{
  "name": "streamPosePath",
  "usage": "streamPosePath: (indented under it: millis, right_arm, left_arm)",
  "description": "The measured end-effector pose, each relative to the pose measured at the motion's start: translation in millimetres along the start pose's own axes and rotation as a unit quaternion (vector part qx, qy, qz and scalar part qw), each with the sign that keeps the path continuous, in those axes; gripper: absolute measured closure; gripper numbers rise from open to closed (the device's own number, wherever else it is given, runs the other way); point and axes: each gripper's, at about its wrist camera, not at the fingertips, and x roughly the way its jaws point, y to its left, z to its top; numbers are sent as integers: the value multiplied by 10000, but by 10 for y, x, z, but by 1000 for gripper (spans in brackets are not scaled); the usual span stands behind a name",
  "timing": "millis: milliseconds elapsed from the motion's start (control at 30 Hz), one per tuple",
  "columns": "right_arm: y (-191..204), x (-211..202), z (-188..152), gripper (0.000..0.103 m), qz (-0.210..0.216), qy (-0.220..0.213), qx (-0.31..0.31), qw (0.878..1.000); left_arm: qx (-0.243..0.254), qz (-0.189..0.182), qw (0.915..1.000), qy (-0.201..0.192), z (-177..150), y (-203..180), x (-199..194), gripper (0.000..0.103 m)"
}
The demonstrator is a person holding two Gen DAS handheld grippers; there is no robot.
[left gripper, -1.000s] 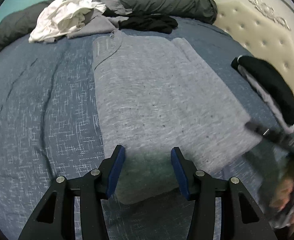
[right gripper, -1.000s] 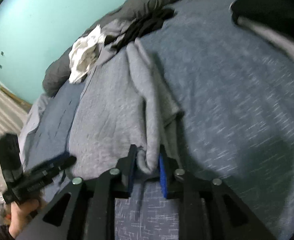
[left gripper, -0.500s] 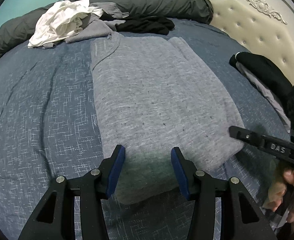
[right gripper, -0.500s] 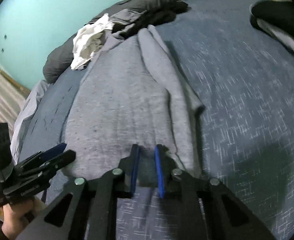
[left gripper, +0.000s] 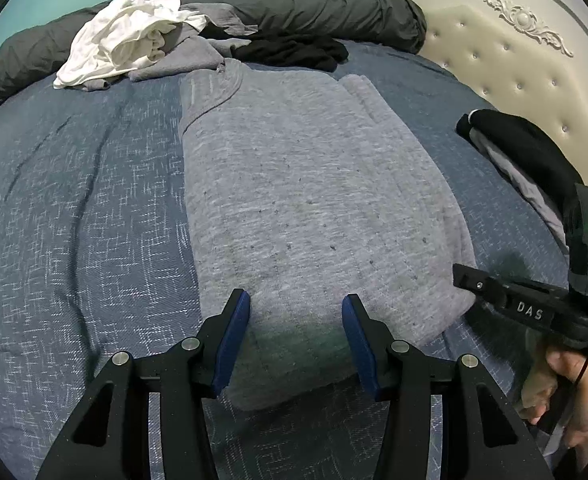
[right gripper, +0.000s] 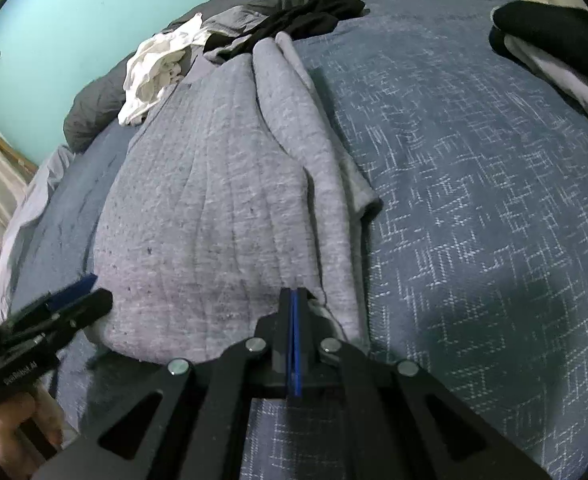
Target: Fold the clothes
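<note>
Heathered grey knit shirt (left gripper: 310, 208), long flat rectangle

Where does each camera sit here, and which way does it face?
Left wrist: on the left gripper, open over the near hem of the grey shirt, facing the headboard; the other hand shows.
Right wrist: on the right gripper, shut at the shirt's hem, facing the wall.
Shared: shirt, white garment, bedspread.

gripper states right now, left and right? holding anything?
Left gripper: open, poised over the near hem of the grey shirt, gripping nothing.
Right gripper: shut at the shirt's near right corner; whether it pinches fabric cannot be told.
</note>
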Motion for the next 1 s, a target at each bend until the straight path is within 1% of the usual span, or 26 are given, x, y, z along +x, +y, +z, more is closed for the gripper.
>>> streamPosePath:
  millis: [133,267,400,467,567,600,633,667,700,767,833,900,1000]
  right_arm:
    - [38,25,-6,103,-156,54,-54,9998]
    - [-8,65,118,103,-38,497,78,9987]
    - [-9,14,233,103,-51,812,173,9965]
    - [-12,-72,259,103,-72,815,232,9964]
    - [-64,-252,300,101,-112,648,388,9971]
    - [-86,-310,318,98,-148,584,427,9973]
    - [-118,-368,340,95,-161,545,475,9973]
    - [-153,-411,356,85,-143,527,526,9971]
    - [-186,-446,367,66,-113,513,576,9970]
    - [-236,-483,399,47,-36,554,700,9960]
    - [-268,-519,412,46,125,615,731,9954]
    - [-250,-520,435,40,166,646,701,9953]
    - [-174,-457,498,39,251,720,588,9954]
  left_arm:
    - [-16,-128,9999,57,31,34,-37,51]
    - [-93,-206,9997,111,34,118,-149,51]
    - [-460,-323,9983,144,-11,310,-267,51]
    - [-520,-323,9980,159,-32,379,-319,51]
    - [-651,-380,9971,142,-55,480,-392,50]
    - [-705,-417,9966,125,-55,504,-409,49]
    - [-767,-463,9959,113,-52,524,-421,45]
    - [-829,-511,9952,101,-48,543,-432,40]
    - [-867,-529,9948,112,-41,546,-428,39]
    - [-909,-564,9942,146,-21,538,-411,38]
    - [-926,-604,9937,185,2,524,-385,38]
    - [-971,-630,9930,221,27,525,-358,38]
    - [-1071,-675,9916,276,55,542,-299,36]
